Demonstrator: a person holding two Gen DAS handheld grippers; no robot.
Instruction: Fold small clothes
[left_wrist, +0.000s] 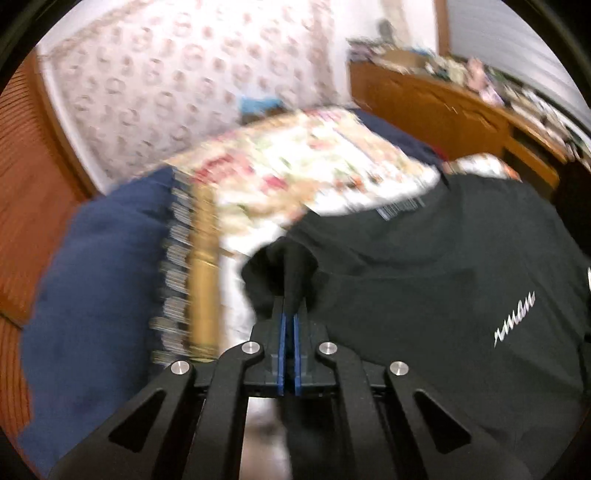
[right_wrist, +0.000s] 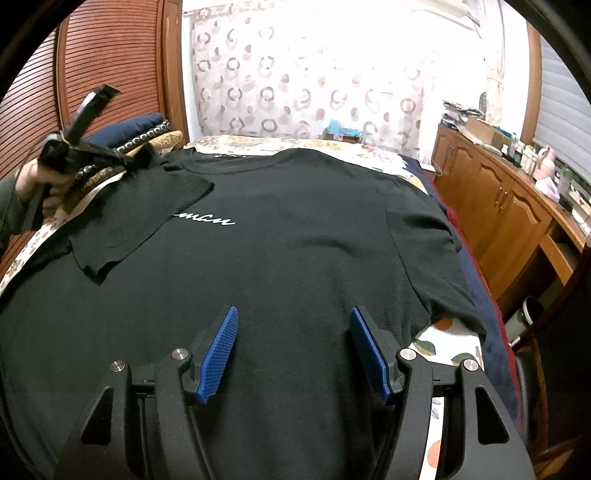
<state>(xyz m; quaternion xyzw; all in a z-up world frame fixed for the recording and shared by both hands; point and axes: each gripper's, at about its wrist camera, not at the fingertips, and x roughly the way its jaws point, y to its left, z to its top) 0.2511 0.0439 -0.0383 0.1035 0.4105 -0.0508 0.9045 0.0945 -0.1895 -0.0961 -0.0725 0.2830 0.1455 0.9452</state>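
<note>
A black T-shirt (right_wrist: 295, 236) with white script lettering (right_wrist: 218, 220) lies front-up on a flower-patterned bed sheet (right_wrist: 448, 341). Its left sleeve (right_wrist: 140, 218) is folded inward over the chest. My left gripper (left_wrist: 290, 295) is shut on the black sleeve fabric (left_wrist: 291, 266) and lifts it; the left wrist view is blurred by motion. The same gripper also shows at the left of the right wrist view (right_wrist: 110, 155). My right gripper (right_wrist: 293, 314) is open and empty, just above the shirt's lower middle.
A dark blue cushion (left_wrist: 99, 273) and a gold-patterned pillow (left_wrist: 203, 266) lie at the bed's left. A wooden cabinet (right_wrist: 498, 199) with clutter on top stands along the right. A curtained window (right_wrist: 314, 70) is behind the bed. A louvred wooden door (right_wrist: 110, 62) is at the left.
</note>
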